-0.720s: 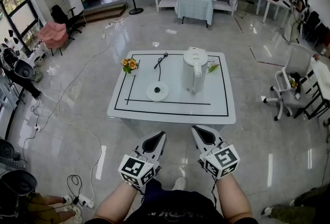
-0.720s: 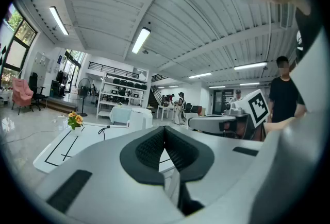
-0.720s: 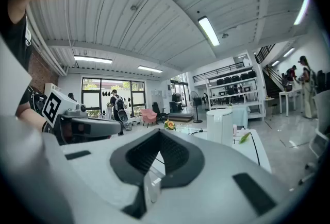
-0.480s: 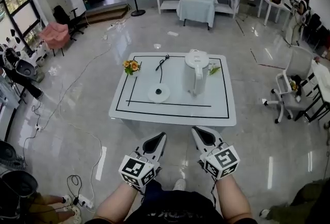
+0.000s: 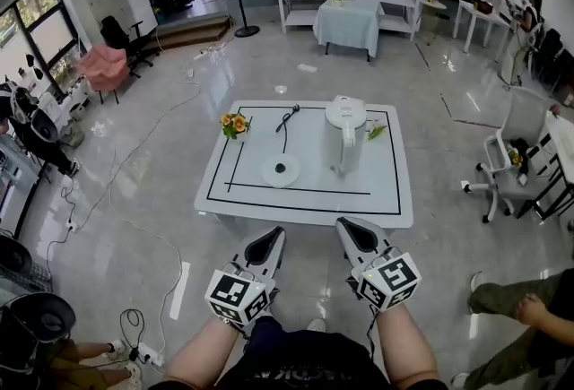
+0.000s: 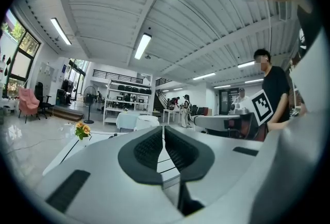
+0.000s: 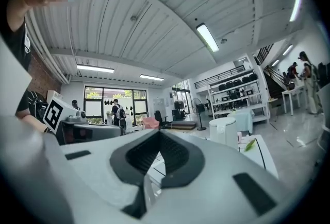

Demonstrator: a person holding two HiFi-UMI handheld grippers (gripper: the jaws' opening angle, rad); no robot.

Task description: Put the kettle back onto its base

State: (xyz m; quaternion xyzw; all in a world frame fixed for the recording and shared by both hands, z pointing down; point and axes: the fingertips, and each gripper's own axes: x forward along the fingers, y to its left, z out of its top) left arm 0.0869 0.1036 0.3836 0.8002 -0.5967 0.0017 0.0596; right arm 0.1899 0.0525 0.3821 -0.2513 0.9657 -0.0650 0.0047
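Inspection finds the task not yet started in any physical sense: I am at the approach step. My left claw [image 5: 267, 245] and right claw [image 5: 355, 236] are both held level, short of the table's [image 5: 395, 200] near edge, and each has its jaws pressed together with nothing between them. The kettle [image 5: 345, 133] stands upright on the table toward the far right corner, inside the black line marked on the top. Its base [image 5: 281, 169] lies left of it and nearer the near edge, well apart from the kettle, with its cord [image 5: 285, 124] running toward the far edge. A small bunch of flowers [image 5: 235, 123] sits near the far left corner, clear of the likely path. The kettle's handle appears to face the near edge, though I cannot confirm this at this range. In my judgement the next move calls for closing on the table, spreading one claw, most likely the right since it is the nearer, and pinching the handle. The kettle must then be lifted, carried left and seated squarely on the base.
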